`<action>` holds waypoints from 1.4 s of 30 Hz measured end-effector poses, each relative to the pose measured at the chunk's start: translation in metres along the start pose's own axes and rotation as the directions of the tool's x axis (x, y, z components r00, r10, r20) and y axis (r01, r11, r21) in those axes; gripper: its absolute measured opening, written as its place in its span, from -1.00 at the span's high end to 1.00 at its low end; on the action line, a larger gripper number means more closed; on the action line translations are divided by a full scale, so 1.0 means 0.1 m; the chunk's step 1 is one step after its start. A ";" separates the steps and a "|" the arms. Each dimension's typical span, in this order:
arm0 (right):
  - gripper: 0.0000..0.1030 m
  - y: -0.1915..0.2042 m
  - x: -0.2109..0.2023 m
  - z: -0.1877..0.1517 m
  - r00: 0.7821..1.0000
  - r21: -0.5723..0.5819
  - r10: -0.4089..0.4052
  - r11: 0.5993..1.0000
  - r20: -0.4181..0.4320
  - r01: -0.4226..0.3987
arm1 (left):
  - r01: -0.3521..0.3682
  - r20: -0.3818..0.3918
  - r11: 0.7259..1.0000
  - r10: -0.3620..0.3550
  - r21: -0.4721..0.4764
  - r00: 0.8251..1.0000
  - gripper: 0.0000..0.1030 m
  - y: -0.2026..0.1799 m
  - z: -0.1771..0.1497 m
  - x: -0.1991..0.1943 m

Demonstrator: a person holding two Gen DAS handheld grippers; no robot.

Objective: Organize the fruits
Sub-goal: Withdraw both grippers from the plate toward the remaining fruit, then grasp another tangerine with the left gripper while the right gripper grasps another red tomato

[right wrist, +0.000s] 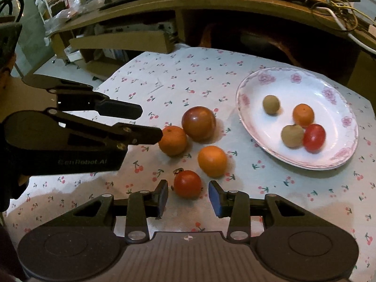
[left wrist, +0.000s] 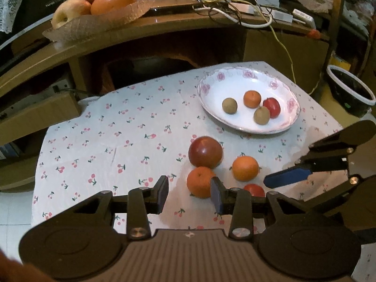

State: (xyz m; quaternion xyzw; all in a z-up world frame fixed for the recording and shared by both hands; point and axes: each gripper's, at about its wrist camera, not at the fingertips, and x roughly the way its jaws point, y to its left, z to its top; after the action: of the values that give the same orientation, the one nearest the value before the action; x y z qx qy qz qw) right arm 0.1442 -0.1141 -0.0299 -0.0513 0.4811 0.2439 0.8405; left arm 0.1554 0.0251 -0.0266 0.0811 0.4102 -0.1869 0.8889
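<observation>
A white floral plate (left wrist: 211,108) (right wrist: 253,122) holds two brown kiwis, a small orange and a red tomato. On the cherry-print cloth lie a dark red apple (left wrist: 205,152) (right wrist: 198,123), two oranges (left wrist: 200,182) (left wrist: 245,168) (right wrist: 173,140) (right wrist: 212,161) and a red tomato (right wrist: 187,183) (left wrist: 255,189). My left gripper (left wrist: 189,193) is open, with the near orange just ahead between its fingers. My right gripper (right wrist: 188,197) is open around the loose tomato. Each gripper shows in the other's view, the left (right wrist: 150,122) and the right (left wrist: 282,178).
A wooden desk (left wrist: 164,30) stands behind the table with a basket of large oranges and an apple (left wrist: 94,0), cables and a power strip (left wrist: 235,11). A dark bowl (left wrist: 350,91) sits on the floor at right. Cardboard boxes (right wrist: 122,40) lie at left.
</observation>
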 end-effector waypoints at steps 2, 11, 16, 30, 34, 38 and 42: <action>0.22 0.01 0.04 0.00 1.000 0.000 0.001 1.000 -0.007 -0.001 | 0.007 -0.008 1.000 -0.007 0.006 1.000 0.14 0.00 -0.02 0.03; 0.33 -0.02 0.15 0.00 1.000 0.018 -0.005 1.000 -0.023 0.006 | 0.015 -0.028 1.000 -0.014 0.028 1.000 0.14 -0.06 -0.03 0.18; 0.44 -0.05 0.13 -0.01 1.000 0.032 -0.005 0.999 -0.025 0.006 | 0.031 -0.025 0.999 -0.031 0.019 0.999 0.06 -0.08 0.00 0.27; 0.44 -0.27 -0.06 -0.13 0.998 0.086 -0.049 0.995 -0.035 0.052 | 0.012 -0.032 1.000 -0.012 0.015 0.999 0.21 -0.16 -0.01 0.45; 0.44 -0.31 -0.10 -0.18 0.997 0.088 -0.062 0.994 -0.043 0.065 | 0.009 -0.043 1.000 -0.008 0.028 0.999 0.22 -0.21 -0.04 0.40; 0.44 -0.37 -0.20 -0.24 0.996 0.091 -0.078 0.992 -0.045 0.082 | 0.020 -0.063 0.999 -0.018 0.033 0.998 0.22 -0.31 -0.14 0.24; 0.44 -0.39 -0.31 -0.33 0.995 0.085 -0.088 0.992 -0.044 0.091 | 0.037 -0.077 0.998 -0.033 0.045 0.996 0.22 -0.48 -0.27 0.05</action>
State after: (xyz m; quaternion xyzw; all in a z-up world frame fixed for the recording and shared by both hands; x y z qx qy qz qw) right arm 0.1231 -0.1698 -0.0272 -0.0411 0.5054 0.1837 0.8421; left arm 0.1204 -0.0125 -0.0476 0.1015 0.4408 -0.2086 0.8671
